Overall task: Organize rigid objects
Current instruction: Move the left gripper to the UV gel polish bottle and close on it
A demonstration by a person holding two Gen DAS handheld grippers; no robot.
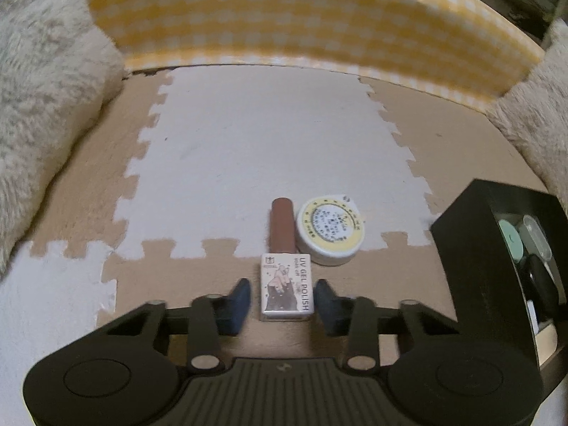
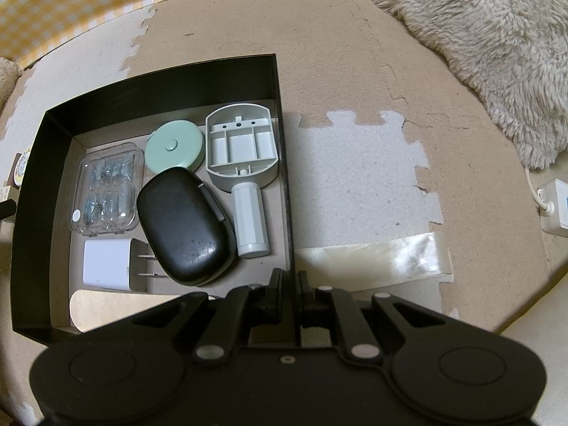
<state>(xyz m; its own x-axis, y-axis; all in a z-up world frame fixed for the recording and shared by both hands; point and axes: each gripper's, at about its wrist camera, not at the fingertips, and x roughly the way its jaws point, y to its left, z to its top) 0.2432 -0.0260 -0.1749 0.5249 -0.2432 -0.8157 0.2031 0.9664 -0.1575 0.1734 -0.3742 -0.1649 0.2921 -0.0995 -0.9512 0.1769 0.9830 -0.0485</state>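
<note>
A UV gel polish bottle (image 1: 287, 284) with a brown cap lies on the foam mat, cap pointing away. My left gripper (image 1: 283, 291) straddles its labelled body; a thin strip of mat shows beside the left fingertip (image 1: 241, 294), so the pads are not pressing. A round white jar (image 1: 330, 230) with a yellow label sits just right of the cap. My right gripper (image 2: 289, 277) is shut on the right wall of the black box (image 2: 280, 142). Inside lie a black case (image 2: 184, 227), a mint round case (image 2: 174, 149), a grey holder (image 2: 241, 145), a white charger plug (image 2: 110, 262) and a clear plastic case (image 2: 106, 188).
The black box (image 1: 472, 248) stands close to the right of the bottle and jar. A yellow checked cloth (image 1: 284, 25) hangs at the back, with fluffy rugs (image 2: 479, 42) at both sides. A white power strip (image 2: 553, 209) and a taped patch (image 2: 372, 255) lie right of the box.
</note>
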